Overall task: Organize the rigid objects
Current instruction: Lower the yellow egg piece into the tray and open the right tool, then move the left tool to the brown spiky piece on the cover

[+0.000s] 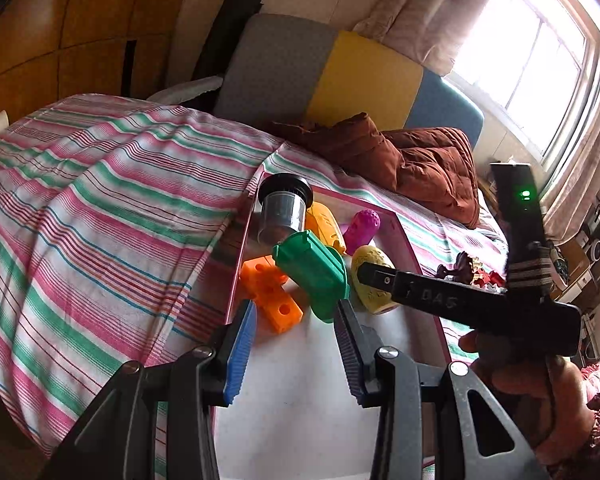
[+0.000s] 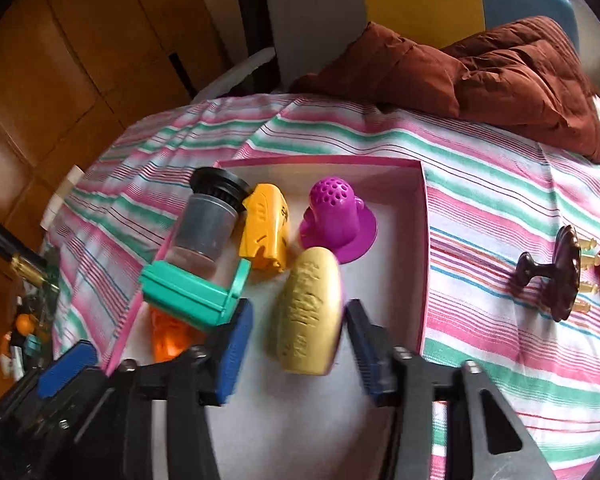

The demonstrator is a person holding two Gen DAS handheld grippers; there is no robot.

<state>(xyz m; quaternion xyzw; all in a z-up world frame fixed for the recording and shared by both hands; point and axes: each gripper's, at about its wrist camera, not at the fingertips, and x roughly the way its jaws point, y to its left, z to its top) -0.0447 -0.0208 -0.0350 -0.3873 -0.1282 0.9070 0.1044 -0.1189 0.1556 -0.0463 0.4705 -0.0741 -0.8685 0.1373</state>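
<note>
Six toys already lie in the pink box [image 2: 423, 216]; the pale yellow ribbed piece [image 2: 306, 312] lies between the right gripper [image 2: 298, 354] fingers, parted and clear of it. The left gripper [image 1: 296, 356] gapes empty. Beyond the right finger, a brown piece [image 2: 556, 276] and small bits await on the bed.

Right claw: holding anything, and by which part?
Nothing held. The right claw is open around the yellow ribbed piece lying in the pink tray; pads clear.

Orange block [image 2: 172, 336] mostly hidden under green piece [image 2: 192, 296]; rt fingers [image 2: 232, 356] blurred.
</note>
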